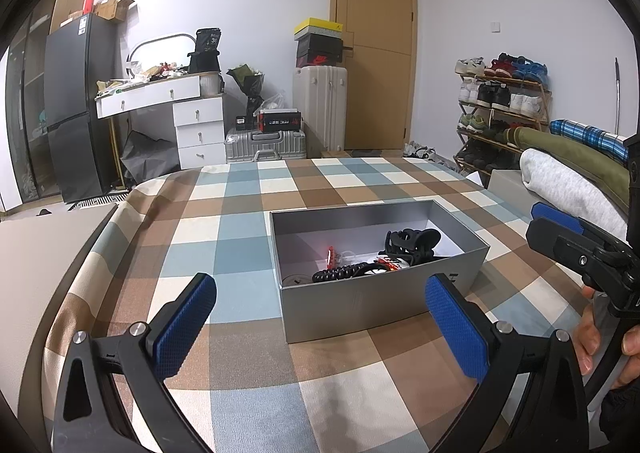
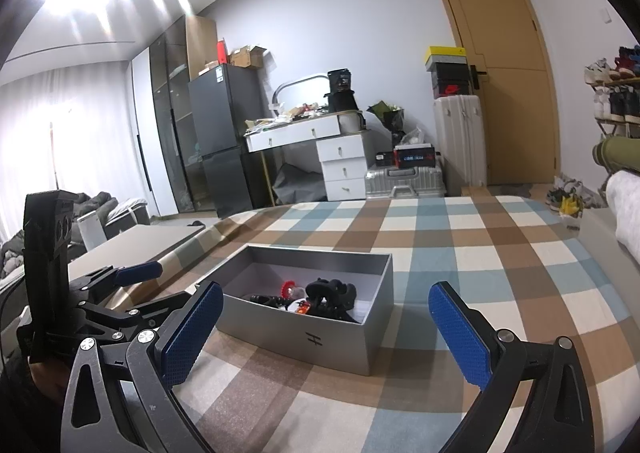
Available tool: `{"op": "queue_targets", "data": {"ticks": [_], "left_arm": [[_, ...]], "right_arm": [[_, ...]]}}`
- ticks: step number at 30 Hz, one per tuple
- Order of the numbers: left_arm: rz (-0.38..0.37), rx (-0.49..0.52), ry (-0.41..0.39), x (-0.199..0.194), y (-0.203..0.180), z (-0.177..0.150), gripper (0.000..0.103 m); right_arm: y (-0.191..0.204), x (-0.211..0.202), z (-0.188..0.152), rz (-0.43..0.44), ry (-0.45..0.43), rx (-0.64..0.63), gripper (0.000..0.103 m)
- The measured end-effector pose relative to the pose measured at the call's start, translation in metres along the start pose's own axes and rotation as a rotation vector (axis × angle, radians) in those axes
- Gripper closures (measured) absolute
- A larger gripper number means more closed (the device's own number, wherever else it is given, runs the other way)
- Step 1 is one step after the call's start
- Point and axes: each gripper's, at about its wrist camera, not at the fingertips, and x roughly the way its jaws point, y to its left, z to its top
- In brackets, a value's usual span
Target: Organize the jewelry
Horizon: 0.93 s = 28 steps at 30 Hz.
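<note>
Your left gripper (image 1: 320, 329) has its blue-padded fingers (image 1: 182, 327) spread wide with nothing between them; it hangs just above the checked cloth (image 1: 224, 221), pointing at the near wall of the grey box (image 1: 352, 305). Your right gripper (image 2: 326, 333) is likewise spread wide and holds nothing, its pads (image 2: 460, 337) framing the same grey box from the other side, with the box's near corner between them. In the left wrist view the right gripper shows at the right edge, with your right hand (image 1: 600, 337) wrapped around its handle.

The jewellery lies inside the open box, which sits on the checked cloth: a large black claw clip (image 1: 412, 243) toward the far right end, a black coiled hair tie (image 1: 340, 273) along the near wall, a small red piece (image 1: 331, 255) beside it and a red-and-white item (image 1: 390, 263) under the clip. What the smaller pieces are cannot be told.

Beyond the cloth stand a white dressing table (image 1: 172, 109), a dark fridge (image 1: 76, 105), a silver suitcase (image 1: 266, 143), a wooden door (image 1: 376, 53) and a shoe rack (image 1: 500, 105).
</note>
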Motion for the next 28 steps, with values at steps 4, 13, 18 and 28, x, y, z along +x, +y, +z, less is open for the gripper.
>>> {"op": "queue_targets", "data": {"ticks": [4,13,18,28], "left_arm": [[0.001,0.002,0.000,0.0002,0.0001,0.0002,0.001],[0.001,0.000,0.001,0.0004,0.0004,0.0001,0.001],[0.008,-0.001,0.002,0.0003,0.0004,0.0000,0.001],[0.023,-0.015,-0.008,-0.0012,0.0012,-0.0016,0.001]], "right_arm": [[0.0000,0.0002,0.0001,0.001,-0.001,-0.001,0.000],[0.0004,0.0004,0.0002,0.001,-0.001,-0.002,0.000],[0.0006,0.0006,0.0002,0.000,-0.001,-0.002,0.000],[0.0006,0.0004,-0.0003,0.000,-0.002,-0.004,0.000]]}}
